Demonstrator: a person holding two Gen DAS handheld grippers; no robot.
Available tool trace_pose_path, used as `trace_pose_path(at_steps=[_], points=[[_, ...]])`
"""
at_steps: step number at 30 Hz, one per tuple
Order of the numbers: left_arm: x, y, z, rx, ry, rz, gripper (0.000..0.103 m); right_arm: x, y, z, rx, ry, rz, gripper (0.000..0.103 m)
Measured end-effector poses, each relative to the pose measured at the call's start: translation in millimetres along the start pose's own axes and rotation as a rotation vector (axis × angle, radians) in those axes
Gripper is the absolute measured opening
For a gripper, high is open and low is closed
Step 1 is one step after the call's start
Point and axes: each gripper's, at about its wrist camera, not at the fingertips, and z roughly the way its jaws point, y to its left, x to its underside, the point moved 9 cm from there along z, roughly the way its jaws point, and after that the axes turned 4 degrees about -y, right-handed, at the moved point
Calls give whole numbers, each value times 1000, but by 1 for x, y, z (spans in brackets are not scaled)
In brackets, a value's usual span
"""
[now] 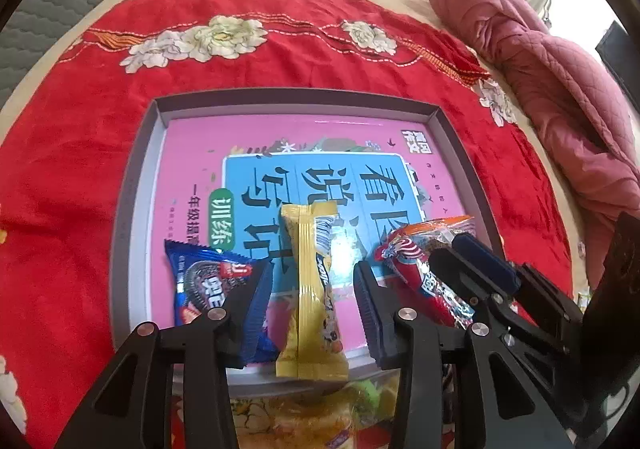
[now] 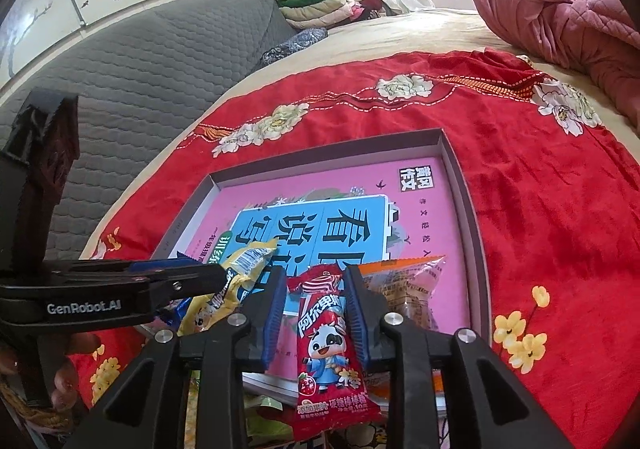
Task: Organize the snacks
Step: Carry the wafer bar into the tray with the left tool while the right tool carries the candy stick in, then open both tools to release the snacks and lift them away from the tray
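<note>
A shallow grey tray with a pink printed bottom lies on the bed. My left gripper stands open around a yellow snack packet, and a gap shows at each pad. The packet lies over the tray's near rim. A blue cookie packet lies just left of it. My right gripper is open around a red candy packet, with a gap at the left pad. An orange-topped clear packet lies to its right. In the right wrist view the left gripper reaches in from the left.
A red floral blanket lies under the tray. A rolled pink quilt lies at the right and a grey quilted backrest at the left. More wrapped snacks sit below the tray's near edge. A person's hand holds the left gripper.
</note>
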Motion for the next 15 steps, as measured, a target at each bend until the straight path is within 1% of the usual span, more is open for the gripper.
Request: trace_pose_path(at_steps=[1, 8, 13, 15], points=[[1, 1, -2, 0, 0, 0, 44, -1, 0, -1, 0, -3, 1, 37], [6, 14, -21, 0, -19, -26, 44, -6, 2, -7, -5, -21, -3, 39], [9, 20, -36, -2, -33, -28, 44, -7, 5, -13, -4, -34, -14, 44], [13, 23, -42, 0, -33, -26, 45, -8, 5, -17, -3, -41, -18, 44]])
